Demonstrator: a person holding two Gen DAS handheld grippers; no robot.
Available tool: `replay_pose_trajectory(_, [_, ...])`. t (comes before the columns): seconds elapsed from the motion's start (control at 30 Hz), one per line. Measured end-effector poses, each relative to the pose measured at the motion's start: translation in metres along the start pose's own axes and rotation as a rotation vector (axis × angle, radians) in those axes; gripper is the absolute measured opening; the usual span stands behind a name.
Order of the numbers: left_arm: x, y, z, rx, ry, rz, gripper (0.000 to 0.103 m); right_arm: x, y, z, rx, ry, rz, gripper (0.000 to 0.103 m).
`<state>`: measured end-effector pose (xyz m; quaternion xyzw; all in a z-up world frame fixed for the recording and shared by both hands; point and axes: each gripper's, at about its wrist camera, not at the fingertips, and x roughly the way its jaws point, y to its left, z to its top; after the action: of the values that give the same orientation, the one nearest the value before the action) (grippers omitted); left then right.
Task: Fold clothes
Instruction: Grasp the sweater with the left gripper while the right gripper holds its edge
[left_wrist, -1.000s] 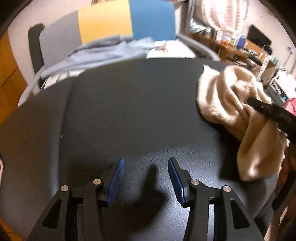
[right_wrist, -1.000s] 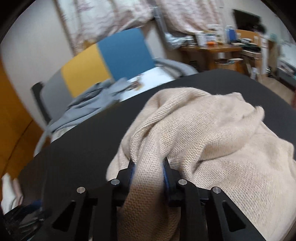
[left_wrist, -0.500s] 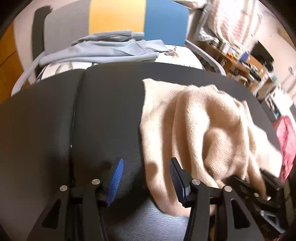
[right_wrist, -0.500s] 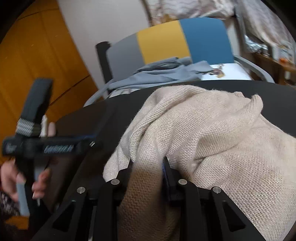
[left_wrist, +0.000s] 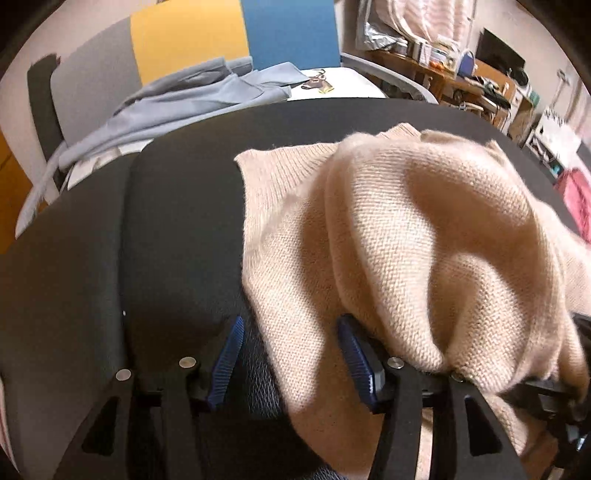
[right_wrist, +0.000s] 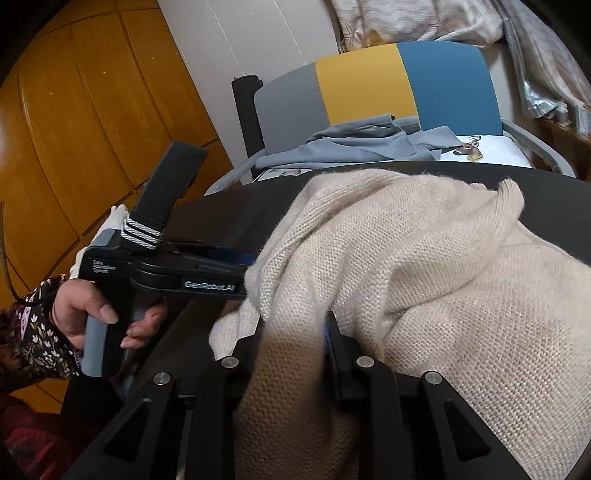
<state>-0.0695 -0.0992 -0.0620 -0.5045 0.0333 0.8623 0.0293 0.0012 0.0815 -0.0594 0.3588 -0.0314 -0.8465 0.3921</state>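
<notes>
Your right gripper (right_wrist: 293, 332) pinches a bunched fold of the cream sweater (left_wrist: 424, 229) heaped on the dark table (left_wrist: 177, 221); your left gripper (left_wrist: 290, 354) is opening over its edge; closing there risks grabbing several layers, leaving it crumpled.

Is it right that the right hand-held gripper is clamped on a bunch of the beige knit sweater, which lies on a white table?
Not quite. The right hand-held gripper is clamped on a bunch of the beige knit sweater, but the table is black, not white. The right wrist view shows the grip, and the left wrist view shows most of the dark tabletop.
</notes>
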Motion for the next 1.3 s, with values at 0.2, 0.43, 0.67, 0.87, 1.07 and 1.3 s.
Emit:
replay_pose_trajectory(0.2, [0.005, -0.007, 0.001, -0.008, -0.025, 0.024, 0.056, 0.002, 0.001, -0.001, -0.013, -0.004, -0.005, 0.027])
replay_pose_trajectory(0.43, [-0.003, -0.034, -0.007, 0.061, -0.062, 0.001, 0.007, 0.003, 0.003, -0.001, -0.021, -0.019, -0.028, 0.028])
replay_pose_trajectory(0.67, [-0.036, -0.008, -0.008, -0.008, -0.11, -0.047, 0.006, -0.004, 0.021, 0.007, -0.047, -0.017, -0.181, 0.066])
replay_pose_trajectory(0.87, [-0.06, 0.013, -0.009, -0.025, -0.141, -0.029, 0.006, -0.024, 0.03, 0.009, -0.087, 0.026, -0.282, 0.073])
replay_pose_trajectory(1.07, [-0.057, 0.003, -0.027, -0.008, -0.124, -0.042, 0.01, -0.054, 0.021, -0.003, 0.005, 0.037, -0.349, 0.073])
replay_pose_trajectory(1.3, [-0.033, -0.022, -0.054, 0.032, -0.05, -0.062, 0.021, -0.053, 0.007, -0.018, 0.106, 0.088, -0.406, 0.076])
